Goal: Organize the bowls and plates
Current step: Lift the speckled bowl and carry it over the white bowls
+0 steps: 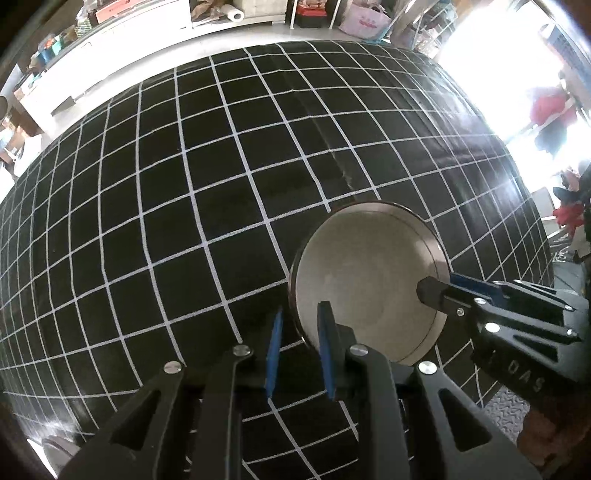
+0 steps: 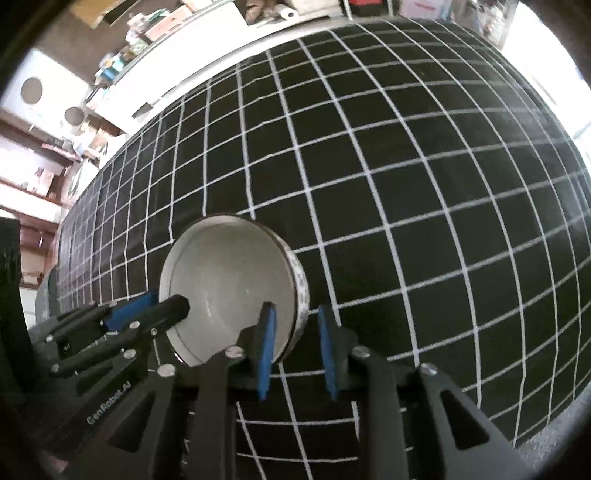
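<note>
**Two handheld grippers straddle the rim of one bowl over a gridded desk**

A round, shallow ceramic bowl (image 2: 229, 280) is at the centre of the scene. It is pale grey-white inside, with a thin dark rim and a speckled pattern on its outer wall. It is empty and upright, open side up. It sits low over the near part of the desk, close to the edge nearest the person. Whether its base touches the cloth cannot be told.

The left gripper (image 1: 302, 309) is black with blue pads and points steeply down. It straddles the bowl's left rim, one finger inside and one outside, and is closed down narrow on that rim.

The right gripper (image 2: 296, 307), of the same make, straddles the opposite rim the same way. Its inner pad is over the bowl's interior and its outer pad is just beside the patterned wall. Its jaws stand narrow. Whether its pads actually press on the wall cannot be told.

The desk (image 1: 184, 184) is covered by a black cloth with a white grid of lines.

Beyond the far edge runs a white counter with cluttered shelves. A white paper towel roll (image 1: 234, 14) and a pale pink bag (image 1: 364, 20) are there. Bright daylight washes out the right side.
</note>
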A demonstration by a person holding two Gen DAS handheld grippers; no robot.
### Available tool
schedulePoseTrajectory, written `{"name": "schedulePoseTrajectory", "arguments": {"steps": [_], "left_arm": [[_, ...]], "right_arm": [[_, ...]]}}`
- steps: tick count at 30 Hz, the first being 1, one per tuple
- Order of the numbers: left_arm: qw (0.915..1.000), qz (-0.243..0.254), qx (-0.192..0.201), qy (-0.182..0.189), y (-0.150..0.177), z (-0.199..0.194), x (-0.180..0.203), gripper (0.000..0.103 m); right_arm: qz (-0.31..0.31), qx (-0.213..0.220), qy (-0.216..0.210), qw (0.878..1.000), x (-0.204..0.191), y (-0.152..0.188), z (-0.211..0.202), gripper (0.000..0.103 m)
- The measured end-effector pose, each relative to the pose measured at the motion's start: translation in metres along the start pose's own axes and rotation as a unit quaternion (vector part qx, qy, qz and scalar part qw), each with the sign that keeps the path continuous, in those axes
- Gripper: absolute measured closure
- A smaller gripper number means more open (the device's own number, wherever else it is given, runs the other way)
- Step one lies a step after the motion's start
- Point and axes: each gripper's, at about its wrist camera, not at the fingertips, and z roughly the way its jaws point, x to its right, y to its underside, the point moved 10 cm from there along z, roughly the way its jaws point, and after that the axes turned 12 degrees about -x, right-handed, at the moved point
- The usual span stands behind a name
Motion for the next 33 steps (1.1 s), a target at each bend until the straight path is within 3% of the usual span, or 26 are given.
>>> {"name": "schedulePoseTrajectory", "arguments": {"steps": [7, 26, 33], "left_arm": [[0.9999, 0.004, -0.01, -0.012, 0.01, -0.001, -0.016, 0.092], [0.9961, -0.077, -0.028, -0.031, 0.11, -0.018, -0.159, 0.092], [0.9942, -0.104, -0.023, -0.017, 0.141, -0.024, -0.203, 0.092]], "right_arm": [[-0.029, 0.003, 0.018, 0.999, -0.016, 0.011, 0.002, 0.084], [-0.121, -0.041, 0.019, 0.992, -0.138, 0.056, 0.038, 0.084], [-0.145, -0.056, 0.033, 0.987, -0.169, 0.057, 0.051, 0.084]]}}
